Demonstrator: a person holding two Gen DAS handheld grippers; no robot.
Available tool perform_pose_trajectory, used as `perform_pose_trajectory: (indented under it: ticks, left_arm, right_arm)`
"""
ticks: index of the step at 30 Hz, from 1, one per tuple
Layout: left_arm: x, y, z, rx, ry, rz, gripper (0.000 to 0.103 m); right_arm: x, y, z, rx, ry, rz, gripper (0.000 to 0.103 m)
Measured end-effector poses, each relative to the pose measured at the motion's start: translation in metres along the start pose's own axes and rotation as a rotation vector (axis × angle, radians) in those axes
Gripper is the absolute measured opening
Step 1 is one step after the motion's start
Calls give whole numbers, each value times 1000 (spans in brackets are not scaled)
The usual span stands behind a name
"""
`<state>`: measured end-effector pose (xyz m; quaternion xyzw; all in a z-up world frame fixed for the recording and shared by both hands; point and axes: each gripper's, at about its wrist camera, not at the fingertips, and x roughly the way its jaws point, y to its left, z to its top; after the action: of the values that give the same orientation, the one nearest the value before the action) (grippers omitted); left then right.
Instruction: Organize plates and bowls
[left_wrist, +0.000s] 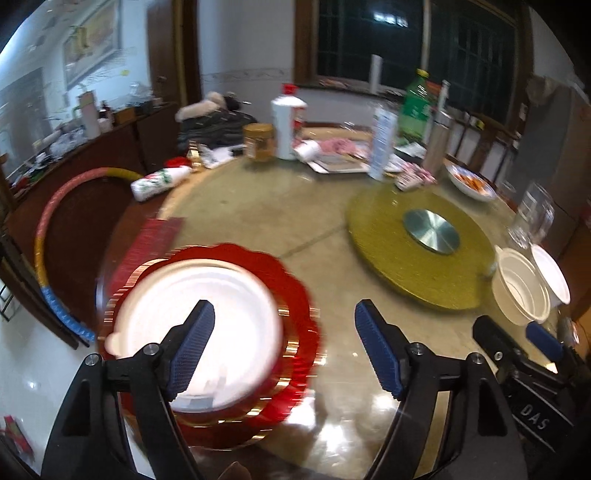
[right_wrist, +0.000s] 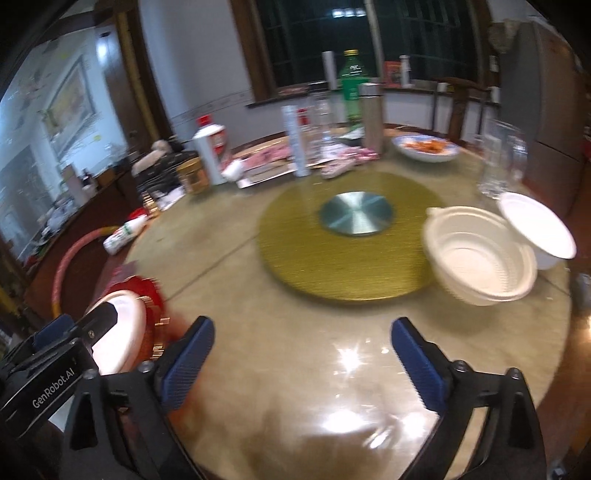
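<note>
**Both grippers open and empty above the round table**

The left gripper (left_wrist: 284, 350) hangs over the near left part of the round table (left_wrist: 258, 206), its blue-padded jaws spread apart with nothing between them. Just beyond and partly behind its left finger lies a white plate (left_wrist: 221, 295), resting on a red plate with a scalloped gold rim (left_wrist: 295, 295); both are blurred. The stack sits at the table's near left edge.

The right gripper (right_wrist: 301, 356) has its jaws spread very wide, over bare tabletop, holding nothing. On the far right side stand the white bowls (right_wrist: 480, 258): a ribbed stack at the edge of the green turntable (right_wrist: 295, 251), and just behind it to the right a further white bowl (right_wrist: 535, 225), tilted against the stack. The turntable has a metal disc (right_wrist: 356, 214) at its middle.

At the far side of the table stand bottles, a jar, packets and a dish of orange food (right_wrist: 424, 147). A clear glass jug (right_wrist: 502, 158) stands far right, near the bowls.
</note>
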<state>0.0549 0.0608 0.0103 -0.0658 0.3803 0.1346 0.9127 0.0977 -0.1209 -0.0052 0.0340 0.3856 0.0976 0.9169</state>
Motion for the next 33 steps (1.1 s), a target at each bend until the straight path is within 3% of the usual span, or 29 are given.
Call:
perform_pose_trajectory:
  ticks: [5,10,13,20,25,27,33]
  left_arm:
    - [15,-41,2,46,37,-71,79]
    - [30,-86,13,70,69,-158,78]
    - [37,-112,18,90,71,-178,78]
    - [69,-183,26,148,158,-227,78]
    - [77,-223,26,176,172,-248,78]
    - [83,-238,25,193,178,-247,78]
    - [96,-256,22,202,187,-247,78]
  right_arm:
    - [-8,-50,1,62,-5,-44,101]
    - [-20,-118,4,252,-14,27,101]
    - [-21,-149,6,315,-7,10,101]
    - [-5,-210,23,449,30,13,100]
    - [23,-235,31,517,86,26,84]
    - [33,-243,32,539,103,26,70]
    - [58,-258,32,582,143,6,57]
